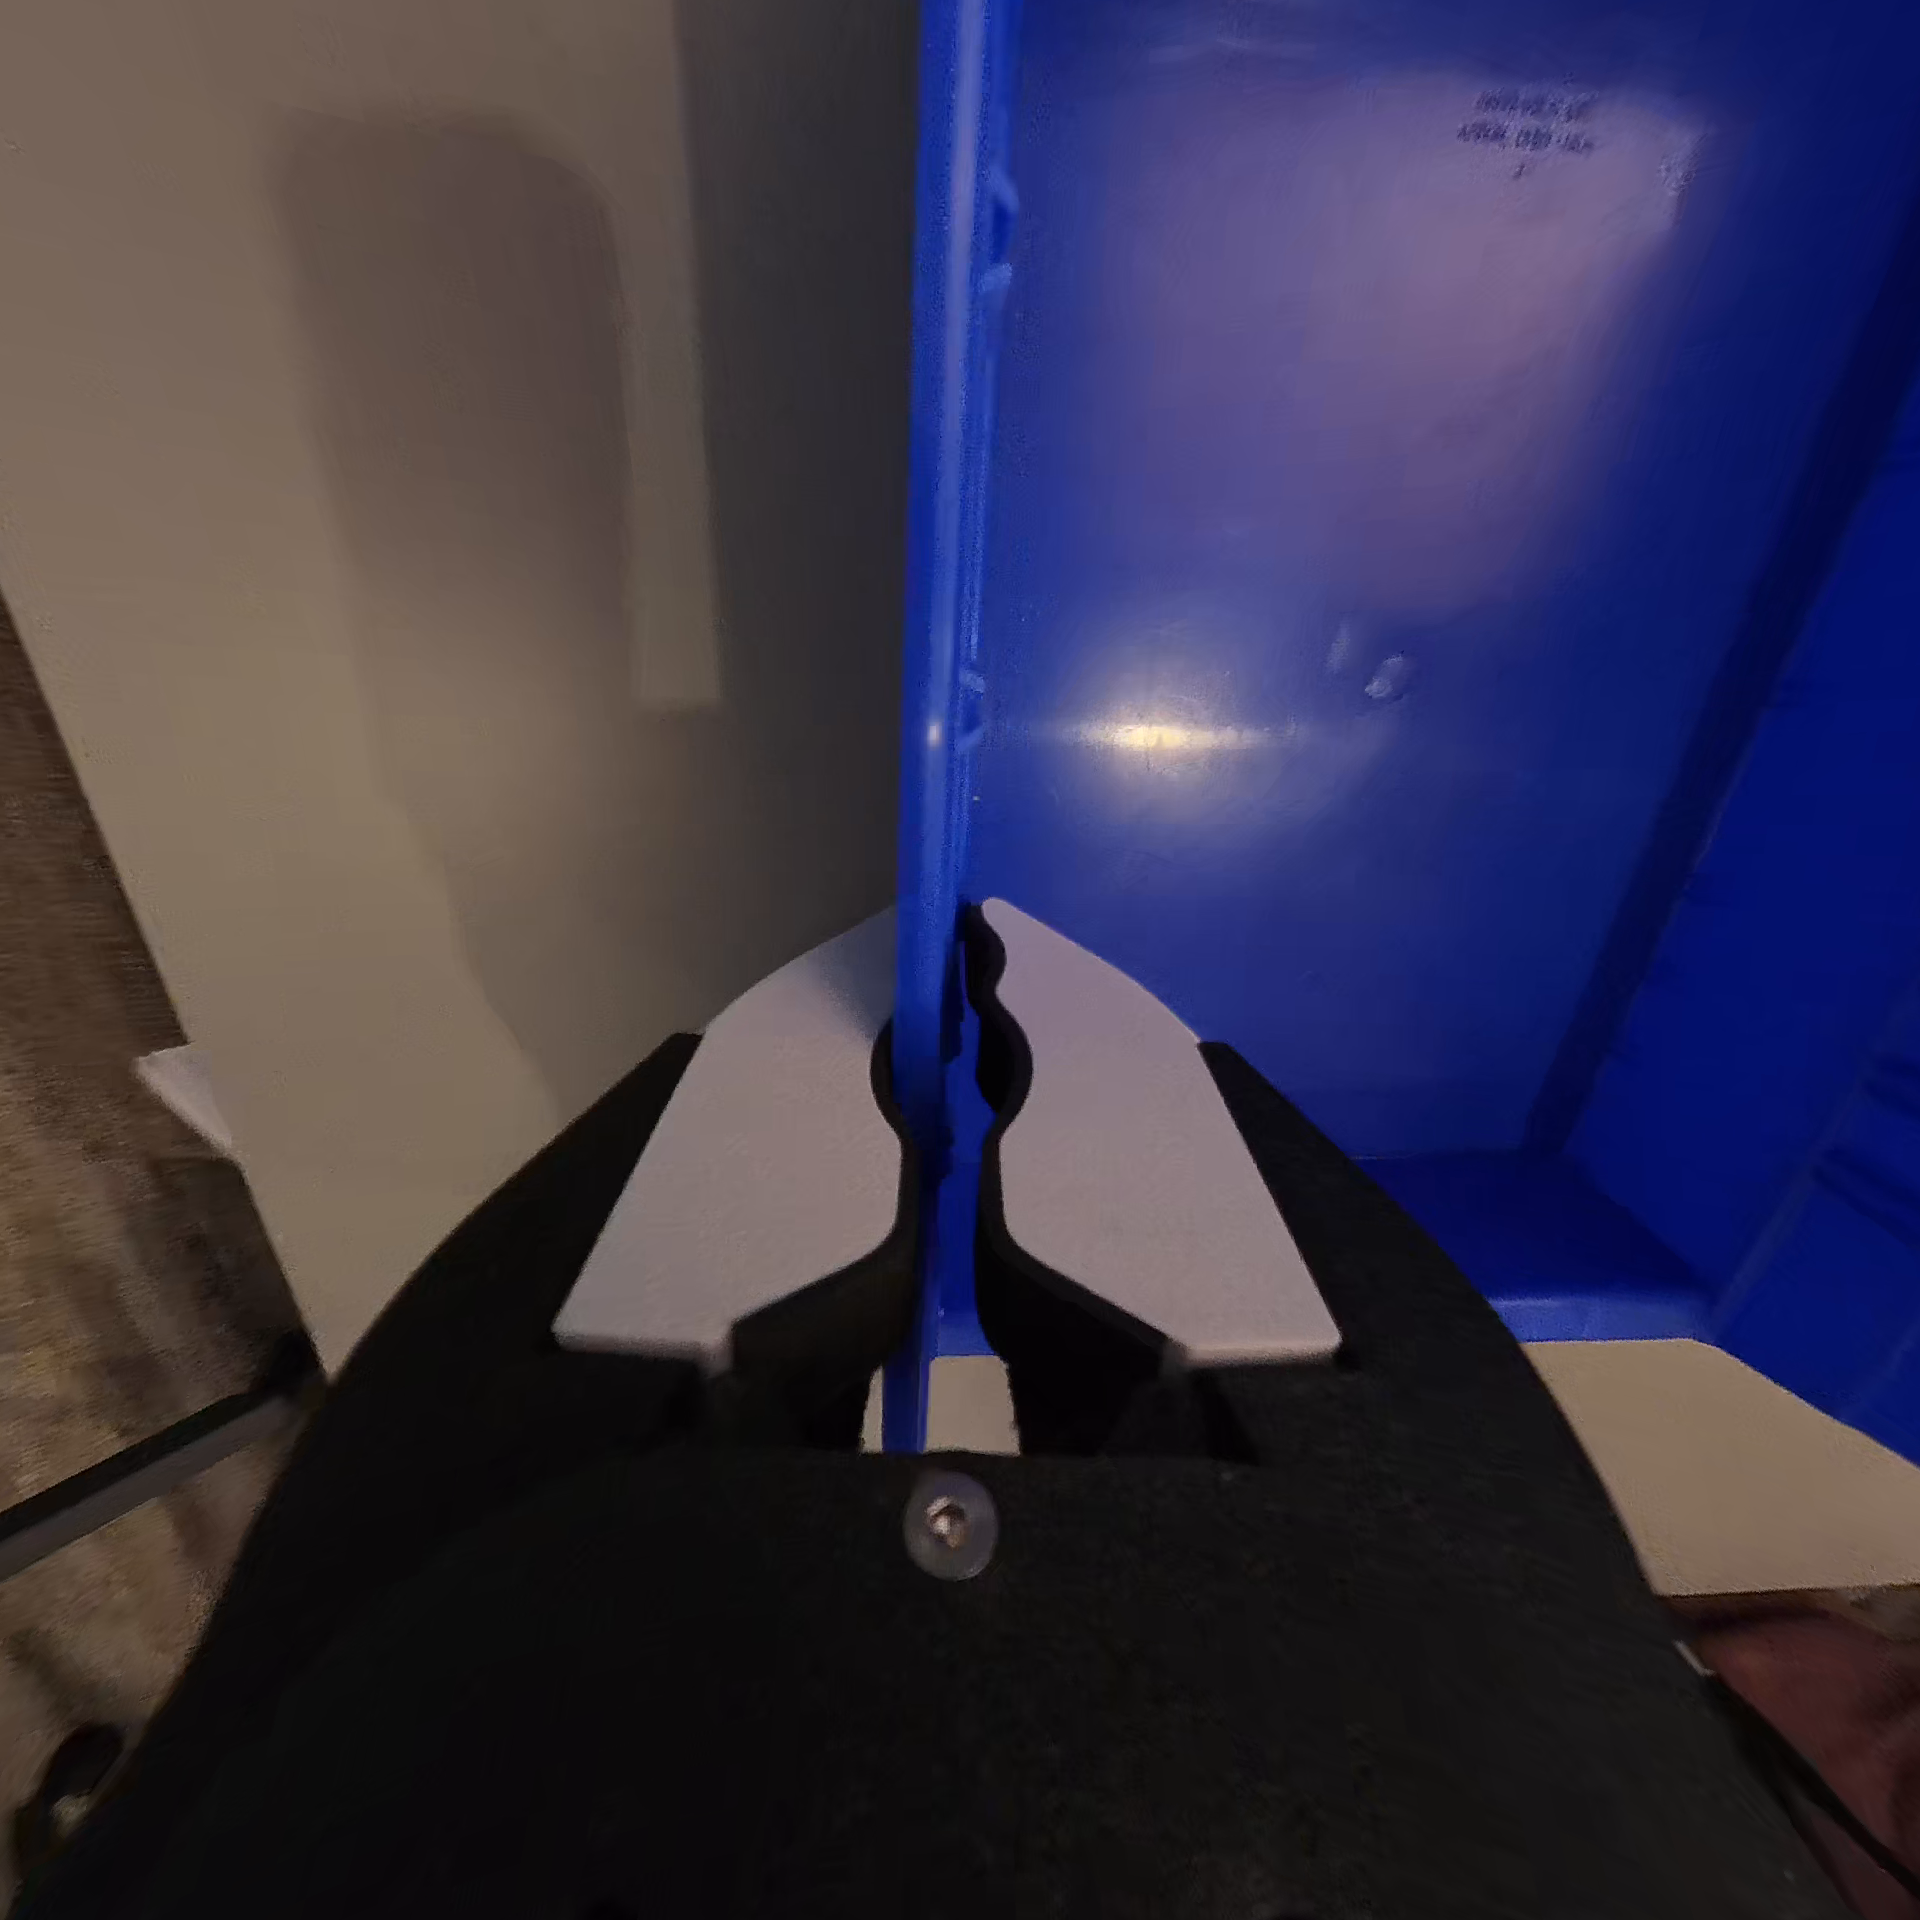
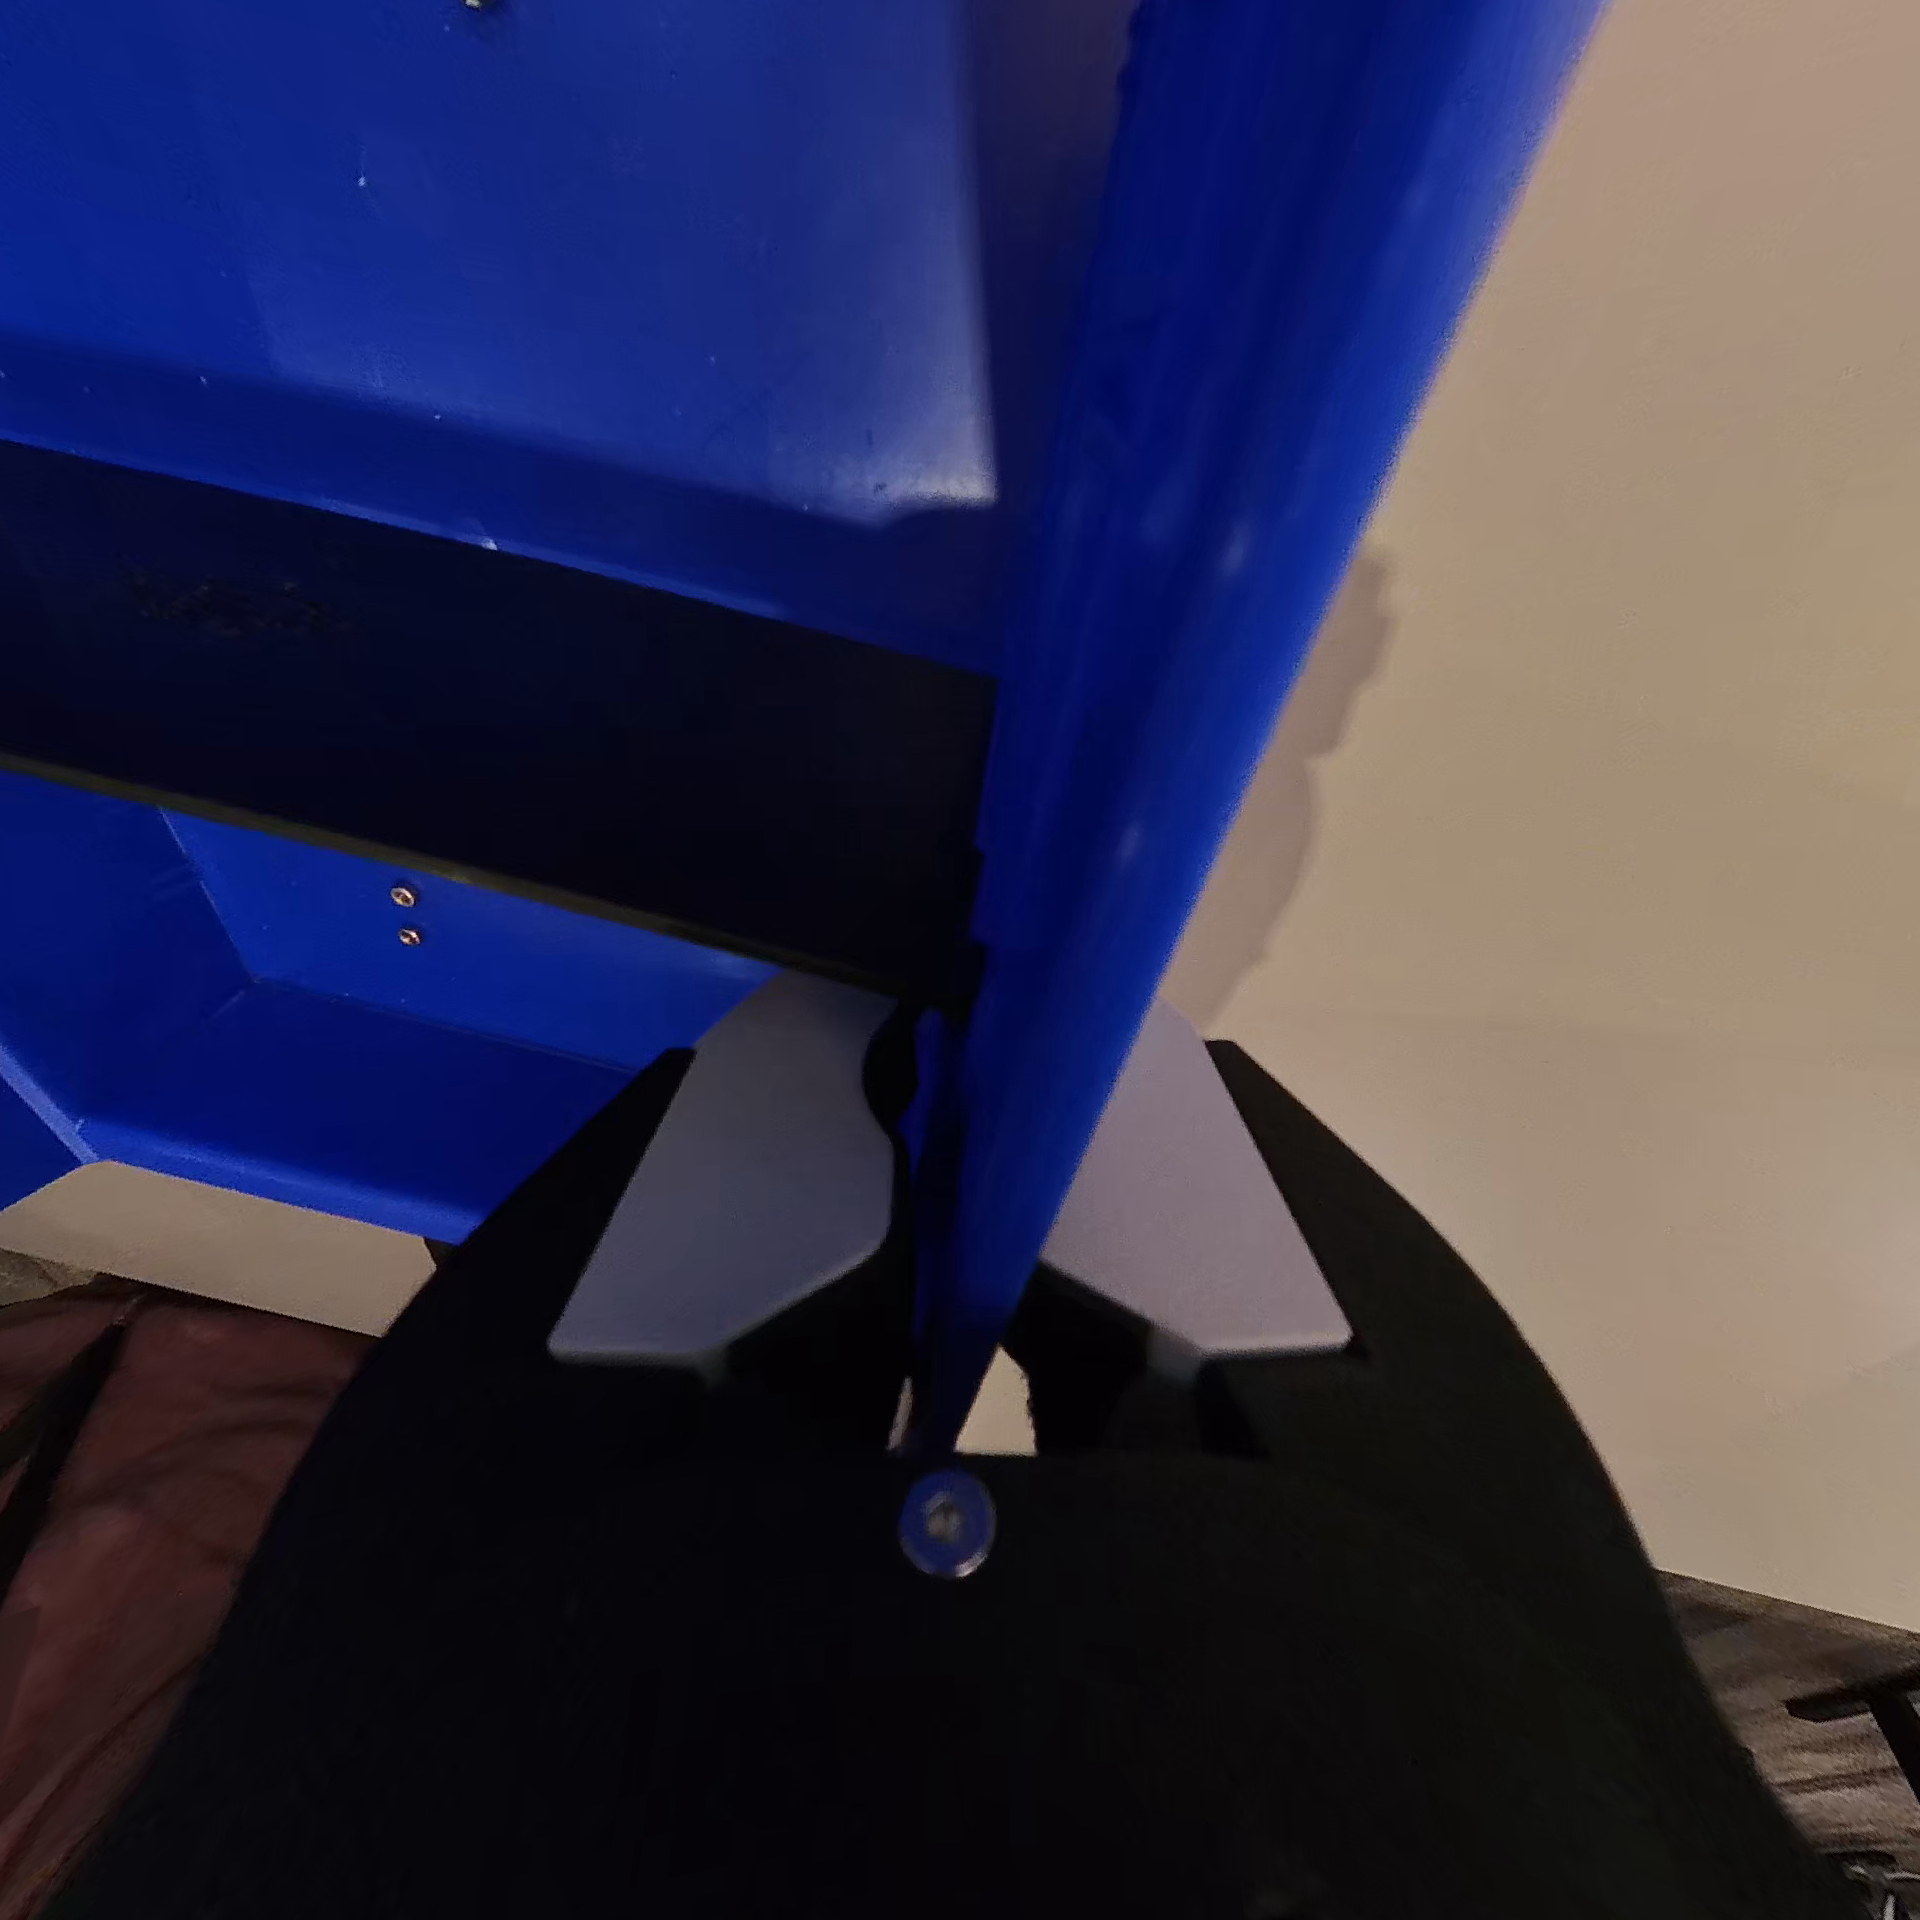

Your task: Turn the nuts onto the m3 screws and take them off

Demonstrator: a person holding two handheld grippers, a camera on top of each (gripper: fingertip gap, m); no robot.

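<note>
Both grippers, left gripper (image 1: 940,997) and right gripper (image 2: 977,1060), pinch blue bin (image 1: 1351,520) walls at 12 o'clock; two small fasteners (image 2: 405,914) lie loose at 10 o'clock, threading apparently not begun.

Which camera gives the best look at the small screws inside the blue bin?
The right wrist view: two small screws sit sharp on the bin floor near the black divider. The left wrist view shows only one blurred fleck on the floor, too smeared to identify.

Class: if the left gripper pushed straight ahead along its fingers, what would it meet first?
The left gripper is already shut on the blue bin's side wall; going straight on, it would probably just slide farther along that wall.
</note>
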